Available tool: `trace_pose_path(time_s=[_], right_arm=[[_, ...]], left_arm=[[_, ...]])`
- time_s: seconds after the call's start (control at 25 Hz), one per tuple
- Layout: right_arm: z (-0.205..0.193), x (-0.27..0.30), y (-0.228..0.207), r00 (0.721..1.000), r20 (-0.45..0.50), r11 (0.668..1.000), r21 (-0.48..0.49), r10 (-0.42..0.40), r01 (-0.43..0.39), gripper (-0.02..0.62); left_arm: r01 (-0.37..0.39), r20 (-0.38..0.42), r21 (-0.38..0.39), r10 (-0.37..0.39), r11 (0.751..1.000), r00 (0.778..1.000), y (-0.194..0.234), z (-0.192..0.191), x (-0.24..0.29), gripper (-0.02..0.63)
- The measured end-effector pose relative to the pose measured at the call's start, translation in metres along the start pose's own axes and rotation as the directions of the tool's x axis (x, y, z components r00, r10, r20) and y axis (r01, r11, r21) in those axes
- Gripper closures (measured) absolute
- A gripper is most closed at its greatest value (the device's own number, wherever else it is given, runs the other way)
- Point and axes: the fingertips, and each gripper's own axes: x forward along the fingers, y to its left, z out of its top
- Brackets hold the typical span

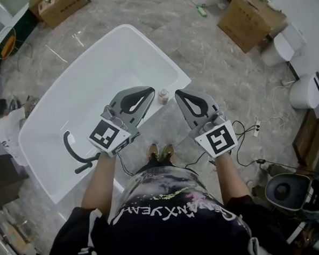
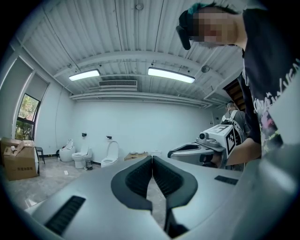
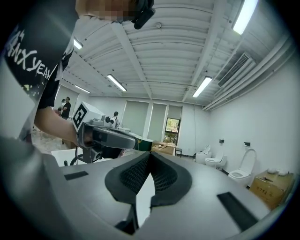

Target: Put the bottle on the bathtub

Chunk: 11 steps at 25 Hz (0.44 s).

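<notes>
Head view shows the large white oval bathtub (image 1: 66, 92) filling the upper left and centre of the frame. The small pinkish bottle with a pale cap (image 1: 163, 96) stands upright right at the tub's near edge, just above centre. It sits between the tips of the left grey two-jaw gripper (image 1: 148, 91) and the right grey two-jaw gripper (image 1: 179, 94) and touches neither.

Left gripper view, lower centre, has the left claw's dark ribbed pads (image 2: 140, 178) pressed together at the tips with nothing between them. Right gripper view shows the same for the right claw, its pads (image 3: 136, 174) meeting at the tip and pinching nothing. Both grippers point out level across the room, so neither of their views takes in the bottle at all.

How far the task has got depends on one thing that is hard to read. From this steep angle I cannot tell whether the bottle rests on the tub's flat rim or on the grey marbled floor (image 1: 209, 56) just beside it. If it is on the rim, the placing looks done and only the grippers' backing off is left. If it is on the floor, the grasp and lift are yet to come.

The left gripper covers part of the tub's near rim, and the bottle is too small for its label to be read.
</notes>
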Motion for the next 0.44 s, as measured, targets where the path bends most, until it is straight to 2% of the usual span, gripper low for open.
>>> trace_pose_path(time_s=[0.44], right_arm=[[0.0057,-0.0033,0.0025,1.000,0.015,1.000,-0.001,0.014,-0.014,0.595]], left_arm=[[-0.012,0.003,0.006,0.012,1.000,1.000,-0.0062,0.0027,-0.0027,0.586]])
